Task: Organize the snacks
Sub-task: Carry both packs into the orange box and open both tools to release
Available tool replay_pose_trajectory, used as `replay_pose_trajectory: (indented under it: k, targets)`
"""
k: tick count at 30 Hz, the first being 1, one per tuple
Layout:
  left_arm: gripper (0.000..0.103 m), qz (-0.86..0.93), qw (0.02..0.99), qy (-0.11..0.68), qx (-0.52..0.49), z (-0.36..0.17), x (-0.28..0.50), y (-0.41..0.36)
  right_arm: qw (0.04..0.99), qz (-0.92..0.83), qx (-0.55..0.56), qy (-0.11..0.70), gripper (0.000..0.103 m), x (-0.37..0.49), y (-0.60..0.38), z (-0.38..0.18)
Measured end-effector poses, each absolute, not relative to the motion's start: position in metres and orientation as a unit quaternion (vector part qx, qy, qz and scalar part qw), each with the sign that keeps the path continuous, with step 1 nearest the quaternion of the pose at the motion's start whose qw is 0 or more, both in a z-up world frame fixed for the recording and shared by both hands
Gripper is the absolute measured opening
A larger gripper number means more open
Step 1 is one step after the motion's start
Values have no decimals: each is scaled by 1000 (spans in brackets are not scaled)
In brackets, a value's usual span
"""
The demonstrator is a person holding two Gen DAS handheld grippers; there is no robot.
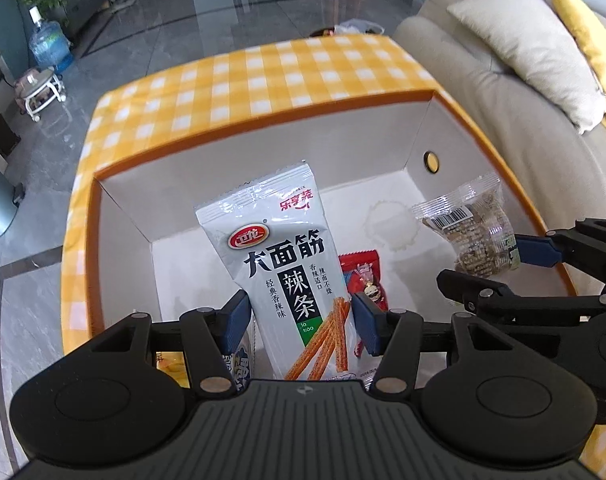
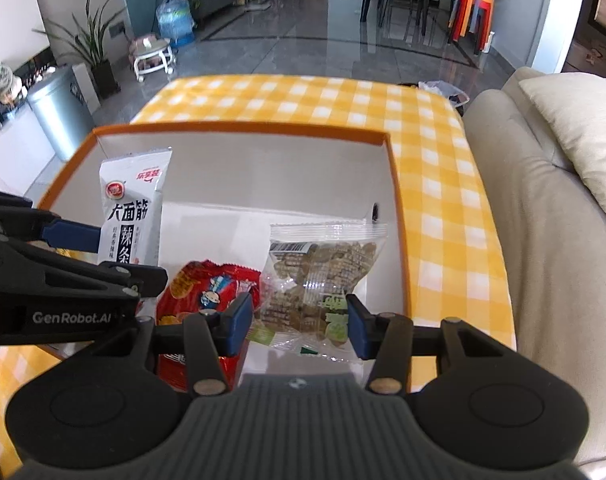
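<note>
My left gripper [image 1: 301, 322] is shut on a white snack packet with black lettering [image 1: 279, 264], held upright over an orange-rimmed white box [image 1: 263, 148]. The same white packet [image 2: 131, 212] shows at the left of the right wrist view. My right gripper [image 2: 299, 326] is shut on a clear bag of brown snack pieces [image 2: 315, 276], also held over the box [image 2: 239, 130]; that clear bag [image 1: 475, 236] hangs at the right in the left wrist view. On the box floor lies a red snack packet [image 2: 207, 288], also seen as the red packet [image 1: 363, 276].
The box stands on a yellow checked tablecloth [image 1: 263, 76]. More packets lie below my left fingers [image 1: 239, 364]. A beige sofa with cushions [image 2: 543, 184] runs along the right. A grey bin [image 2: 63, 108], a water bottle [image 2: 175, 20] and plants stand on the floor at the left.
</note>
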State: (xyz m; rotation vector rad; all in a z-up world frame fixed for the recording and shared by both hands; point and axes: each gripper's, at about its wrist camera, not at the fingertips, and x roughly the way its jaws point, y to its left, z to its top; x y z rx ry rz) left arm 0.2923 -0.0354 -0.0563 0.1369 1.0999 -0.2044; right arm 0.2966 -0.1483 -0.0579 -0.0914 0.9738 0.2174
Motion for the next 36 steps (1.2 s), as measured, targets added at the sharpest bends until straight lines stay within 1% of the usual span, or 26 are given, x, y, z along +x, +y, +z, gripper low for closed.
replay_pose_trajectory:
  k: [5, 17, 24, 26, 31, 34, 35, 36]
  targets:
    - [63, -102, 833, 540, 65, -69, 303, -38, 868, 101, -71, 482, 47, 303, -143, -73]
    - [63, -94, 811, 571, 83, -90, 310, -39, 853, 104, -160, 486, 48, 302, -122, -87]
    - [64, -87, 804, 581, 96, -96, 307, -41, 849, 102, -163, 492, 49, 304, -121, -86]
    - [67, -83, 804, 580, 97, -97, 305, -40, 849, 100, -162, 492, 49, 304, -121, -86]
    - [70, -80, 806, 577, 100, -97, 301, -39, 849, 99, -155, 495, 49, 304, -123, -84]
    - [75, -79, 811, 572, 100, -92, 298, -39, 850, 97, -152, 495, 53, 303, -125, -83]
    - [76, -78, 813, 568, 100, -90, 297, -39, 851, 96, -150, 494, 58, 303, -125, -82]
    - [77, -77, 816, 564, 101, -87, 296, -38, 852, 96, -148, 493, 59, 303, -126, -81]
